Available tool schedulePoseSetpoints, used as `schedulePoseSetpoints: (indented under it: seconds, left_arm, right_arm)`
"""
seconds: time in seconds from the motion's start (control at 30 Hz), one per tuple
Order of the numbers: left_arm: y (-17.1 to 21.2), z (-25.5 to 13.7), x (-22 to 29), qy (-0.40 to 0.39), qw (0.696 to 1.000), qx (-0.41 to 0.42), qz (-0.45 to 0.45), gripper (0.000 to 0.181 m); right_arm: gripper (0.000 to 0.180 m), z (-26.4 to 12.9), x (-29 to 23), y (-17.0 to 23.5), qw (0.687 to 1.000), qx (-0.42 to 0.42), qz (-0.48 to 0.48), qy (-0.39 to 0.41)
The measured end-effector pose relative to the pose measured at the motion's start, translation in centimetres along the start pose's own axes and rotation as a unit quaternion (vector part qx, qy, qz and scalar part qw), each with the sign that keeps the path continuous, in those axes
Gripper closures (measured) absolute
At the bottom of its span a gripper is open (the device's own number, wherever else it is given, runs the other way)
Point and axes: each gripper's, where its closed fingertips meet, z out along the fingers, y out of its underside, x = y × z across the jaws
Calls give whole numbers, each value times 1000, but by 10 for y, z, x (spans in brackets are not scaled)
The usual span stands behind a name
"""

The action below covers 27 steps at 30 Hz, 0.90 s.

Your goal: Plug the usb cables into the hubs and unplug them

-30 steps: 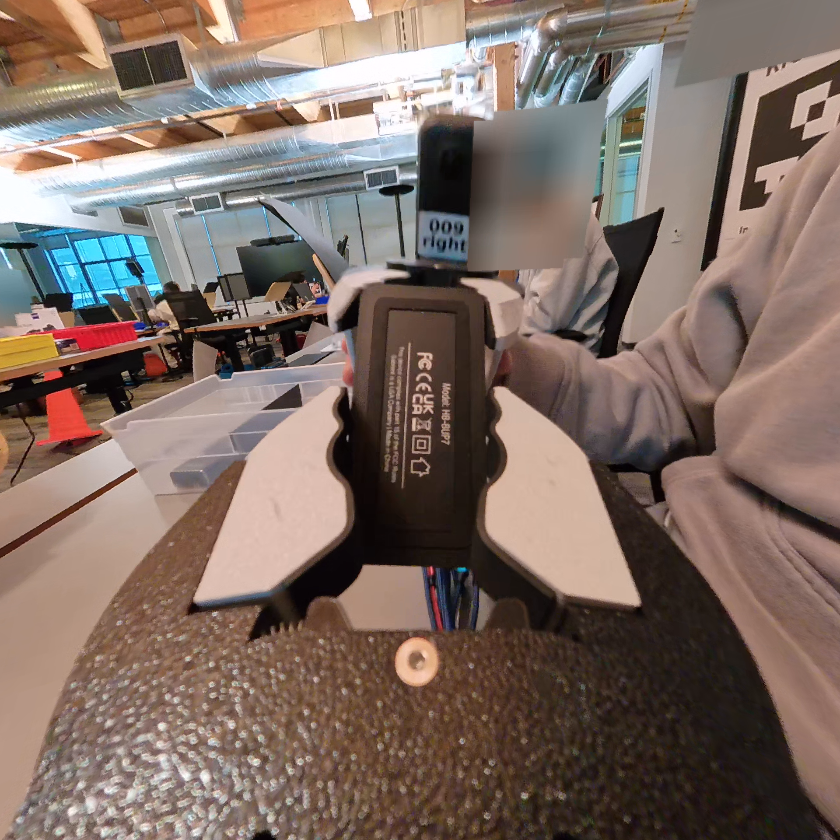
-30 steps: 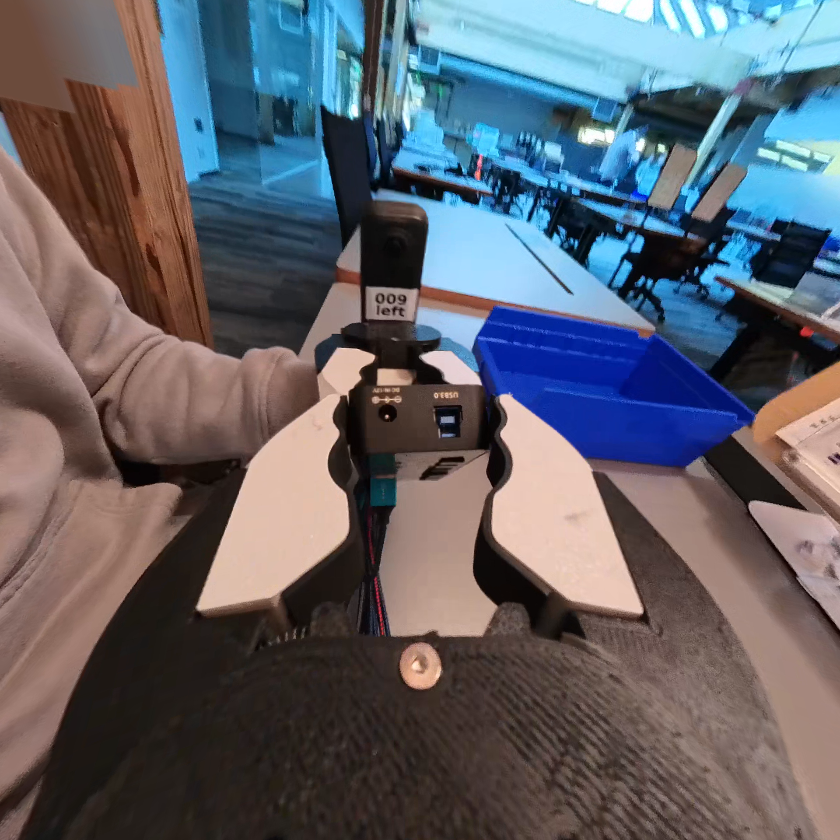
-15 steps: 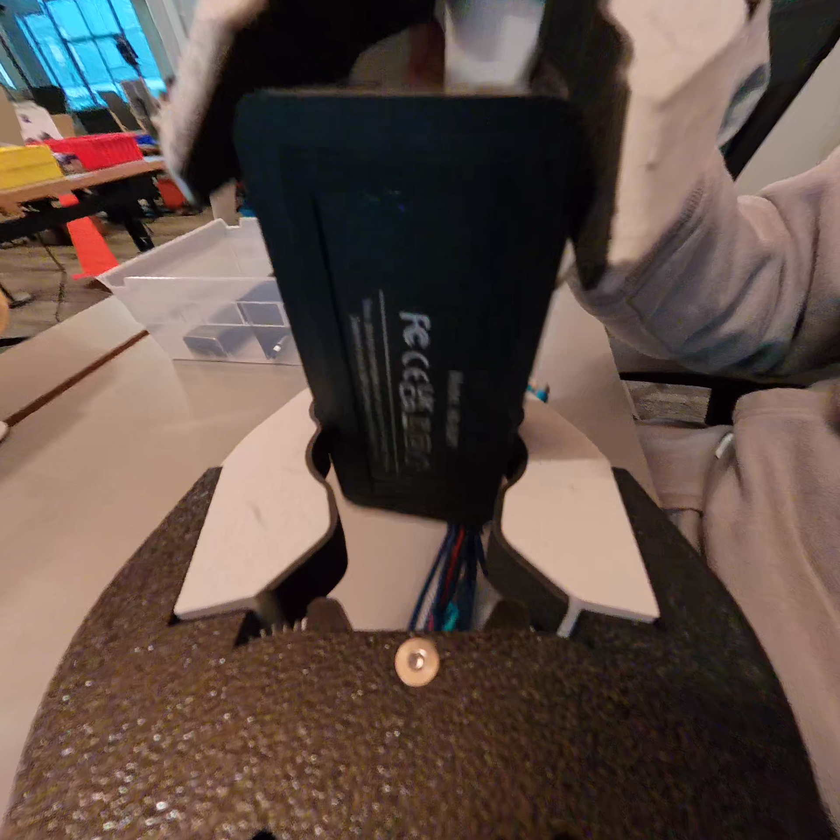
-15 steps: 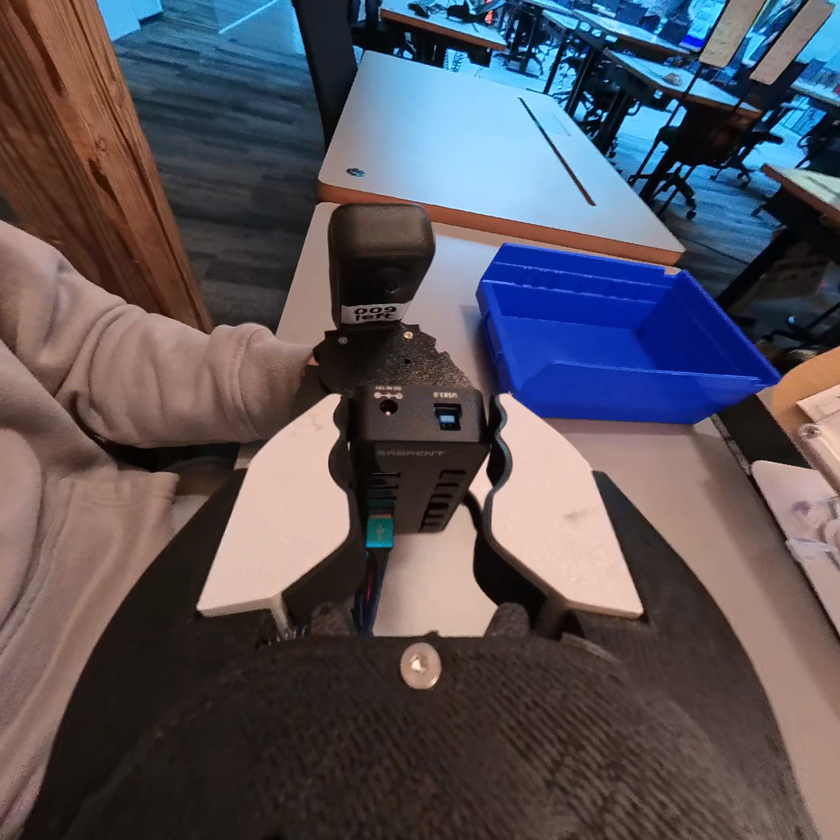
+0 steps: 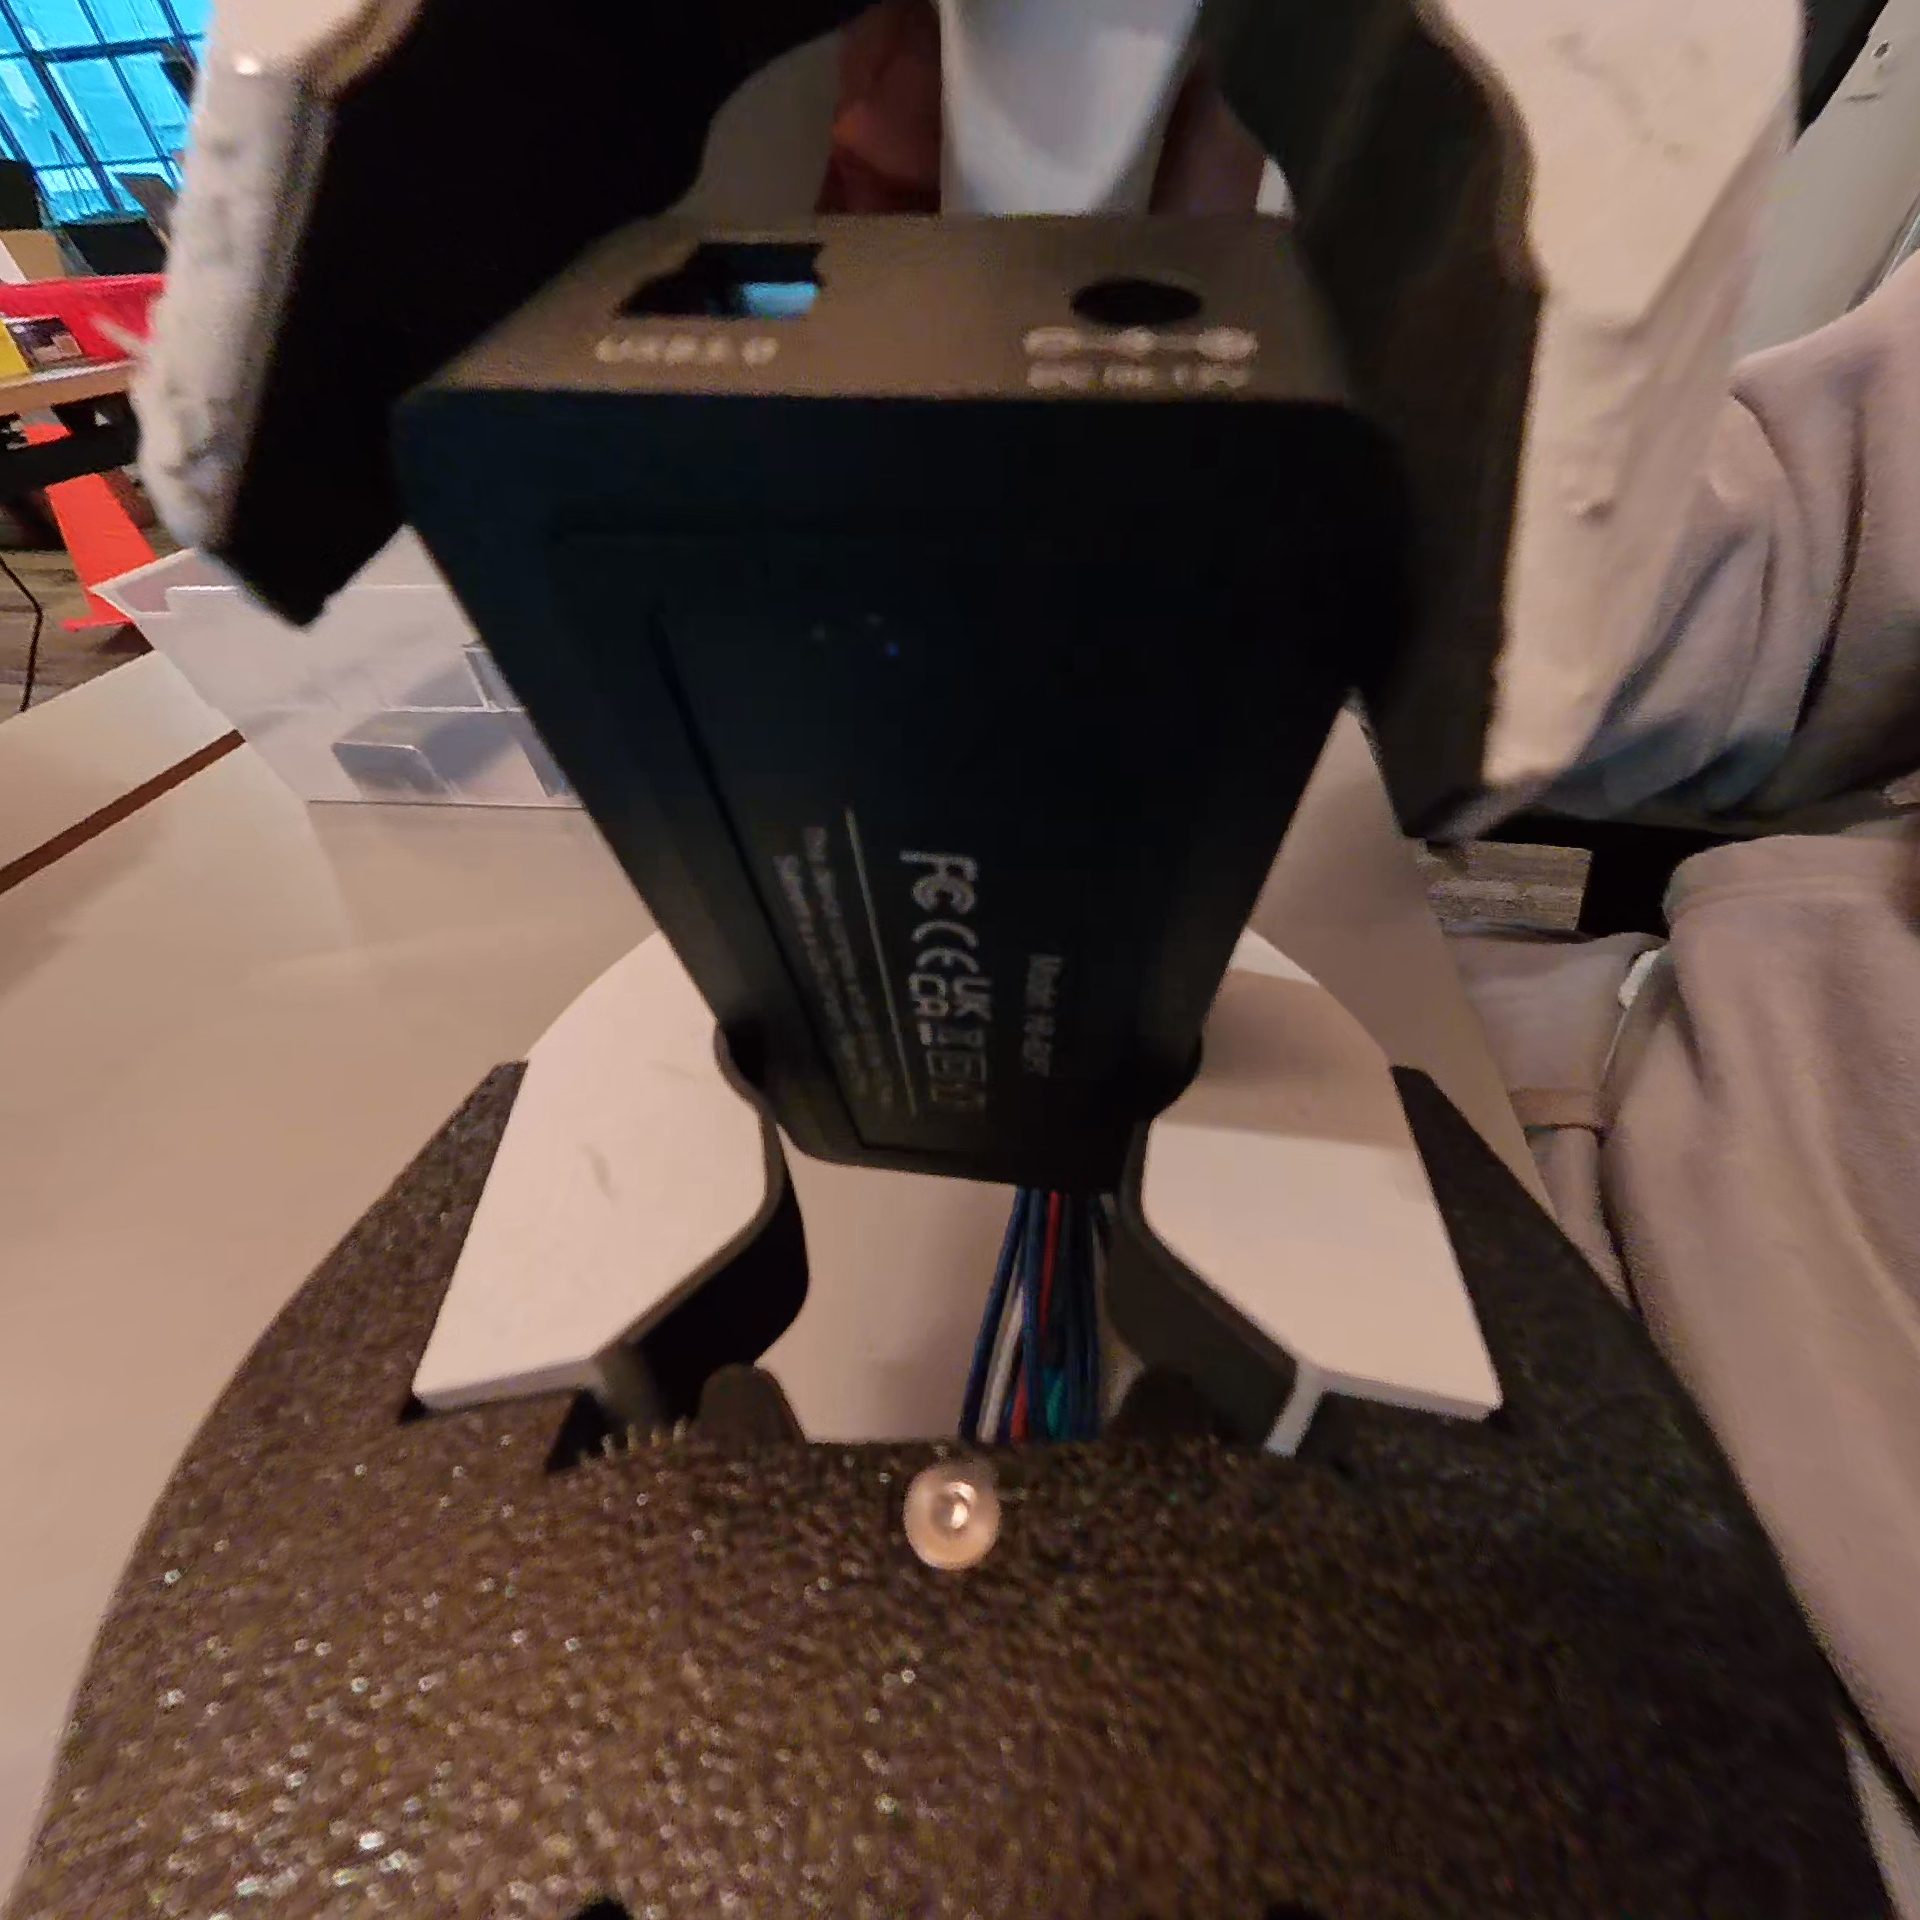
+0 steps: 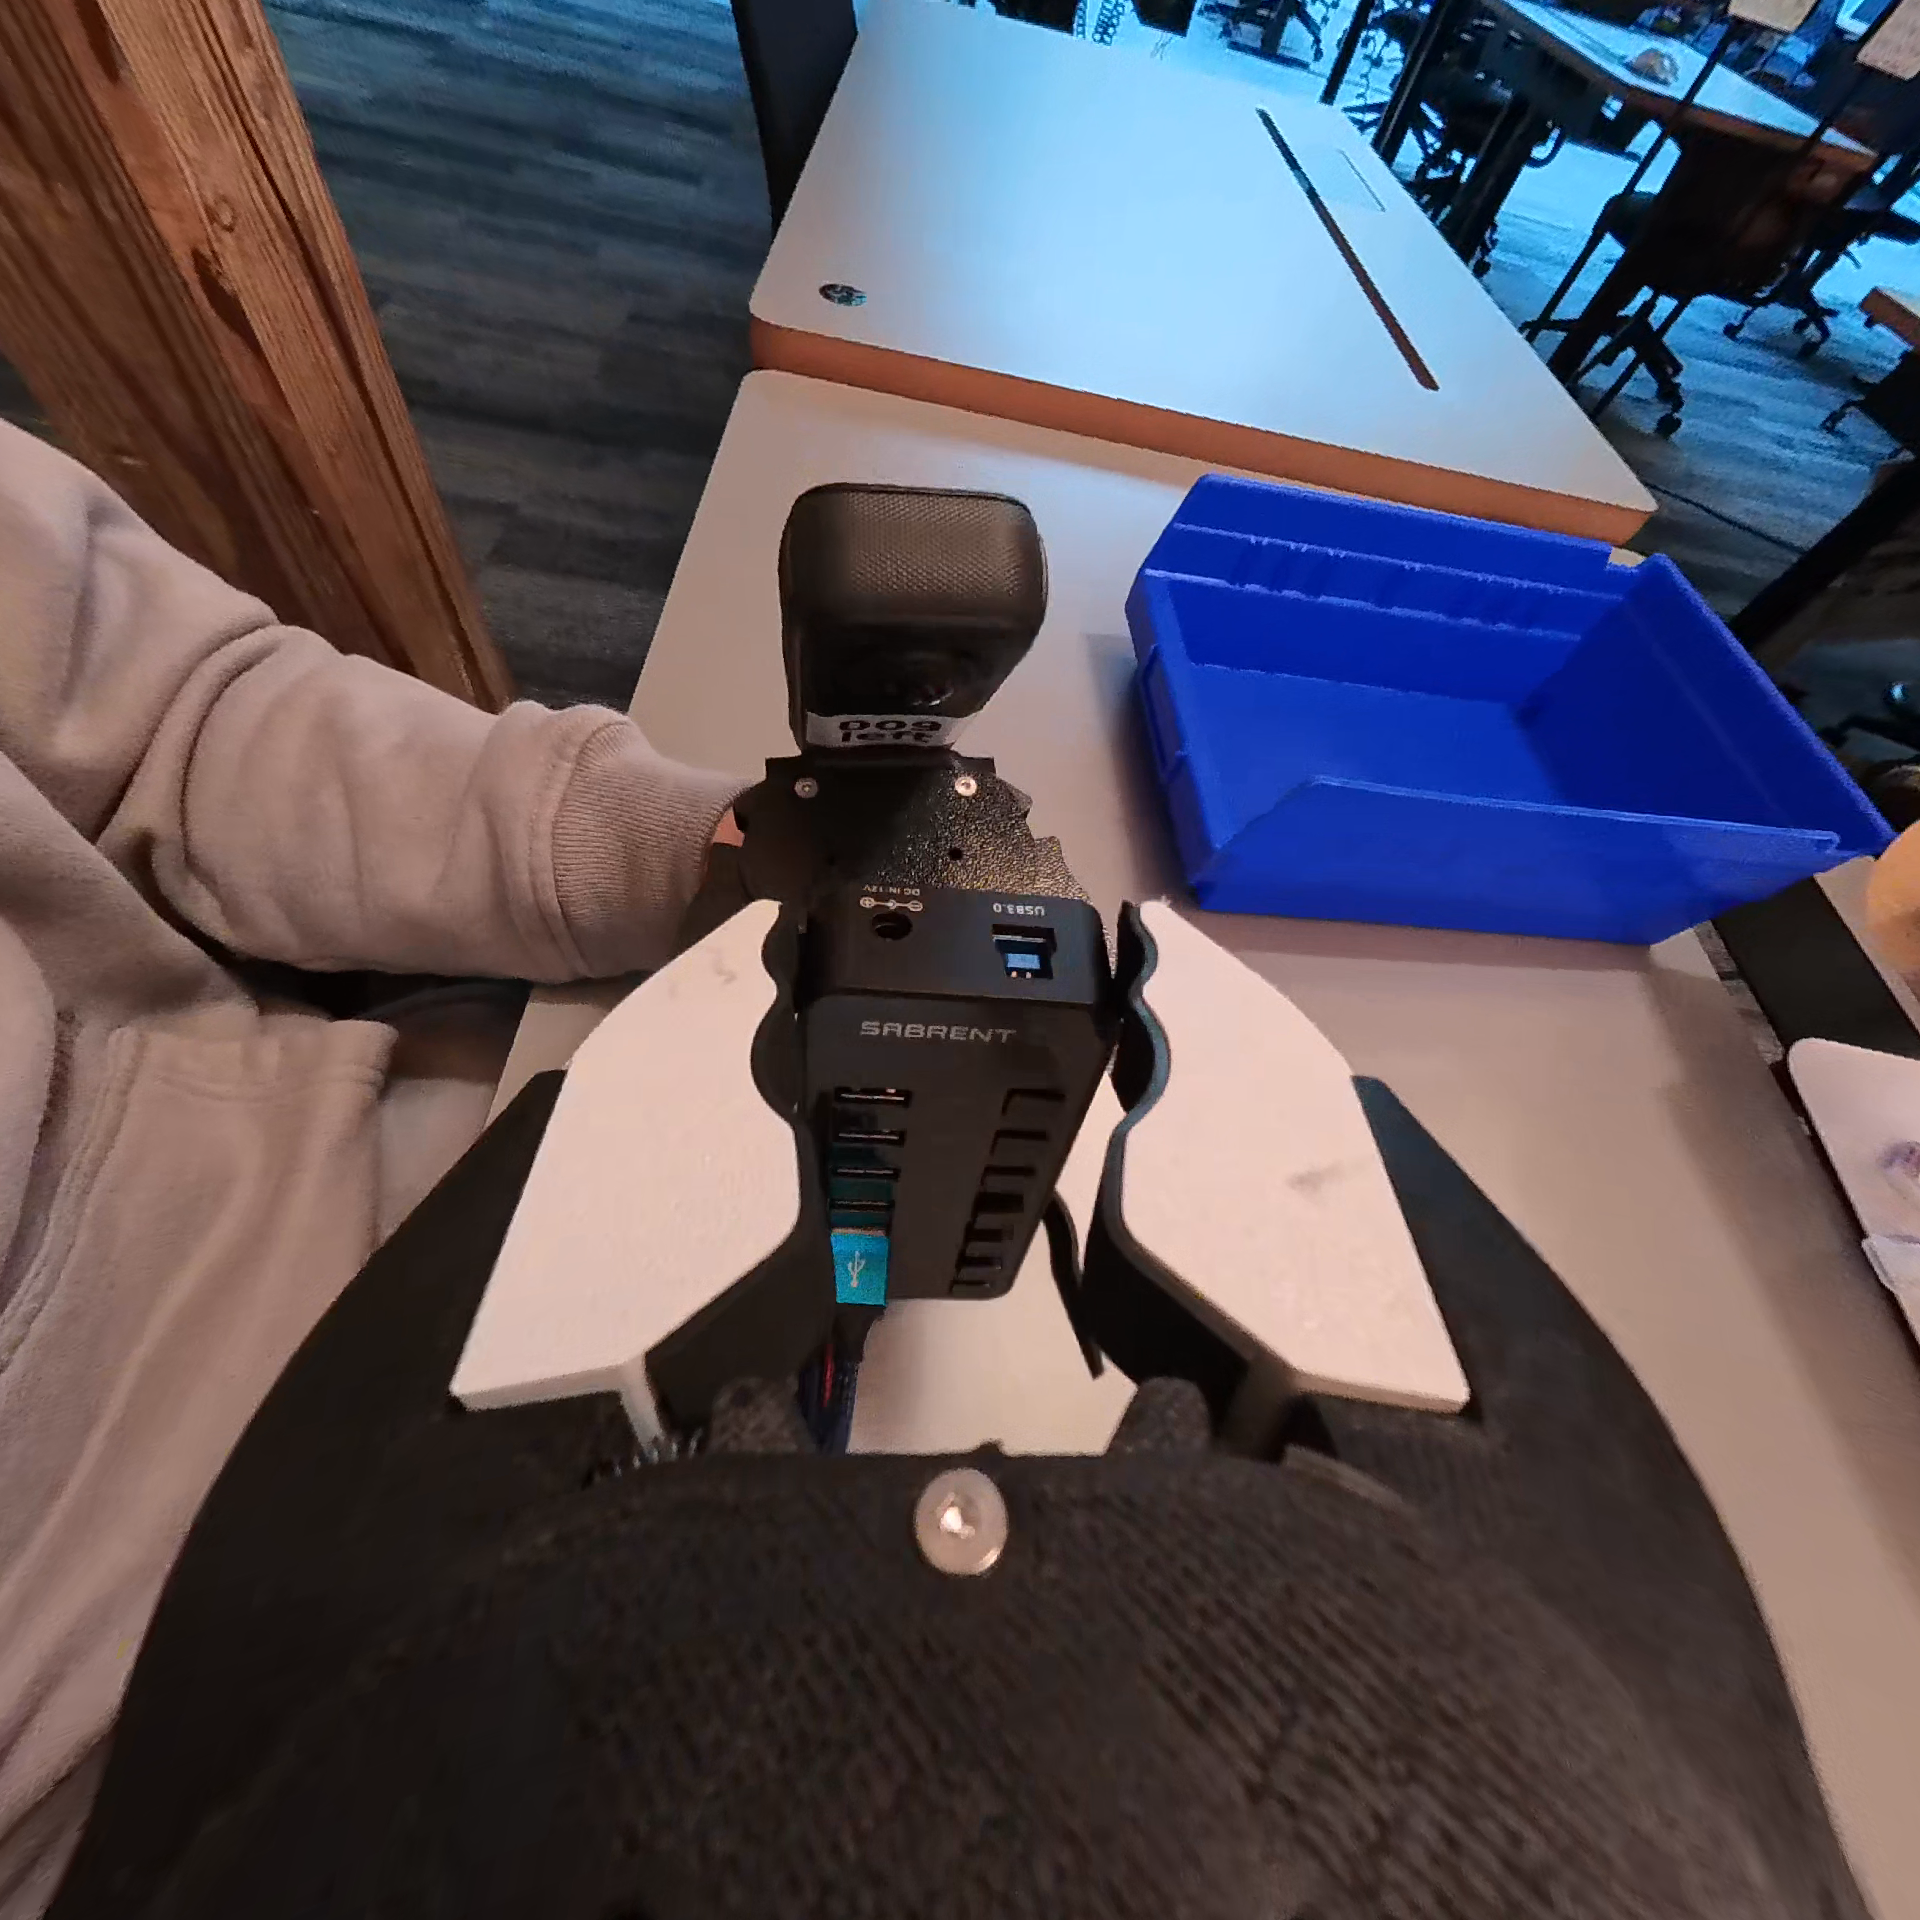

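A black USB hub [image 6: 956,1122] stands tilted over the white table [image 6: 1455,1039], its end face with two sockets turned up. My right gripper [image 6: 956,925] is shut on its sides near that upper end. A teal USB plug [image 6: 860,1262] sits in a lower port on the hub's left column, and coloured wires hang from it. In the left wrist view I see the hub's underside [image 5: 935,675], the wires [image 5: 1029,1320] below it and the right gripper's fingers [image 5: 1434,468]. My left gripper [image 5: 961,1049] has its jaws a little apart around the hub's lower end. Its body shows beyond the hub [image 6: 883,831].
A blue bin [image 6: 1455,790] stands on the table right of the hub. A clear compartment box [image 5: 343,665] stands at the far left. A wooden post [image 6: 187,312] and the person's grey sleeve [image 6: 312,790] are close on the left. A white sheet [image 6: 1860,1122] lies at the right edge.
The hub has tipped up toward the left camera, still held by the right gripper. The left jaws have spread slightly. Both views now look more steeply down at the table.
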Motion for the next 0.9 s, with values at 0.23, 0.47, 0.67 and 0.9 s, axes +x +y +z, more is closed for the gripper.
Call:
schedulePoseSetpoints:
  seconds: [0.23, 0.47, 0.67, 0.9]
  left_arm:
    - [1, 3, -8, -22, 1000, 12, -1, 109]
    - [-6, -6, -14, -33, 998, 50, -6, 109]
    - [-9, -13, -13, -29, 998, 54, 13, 109]
    - [-10, -11, -9, -27, 998, 54, 32, 109]
  right_arm:
    - [120, -4, 4, 2, 1000, 23, 7, 2]
    - [112, -22, 1, 20, 999, 25, -5, 31]
    - [145, -28, -1, 62, 998, -10, 44, 34]
    - [163, -24, -14, 64, 998, 34, 58, 2]
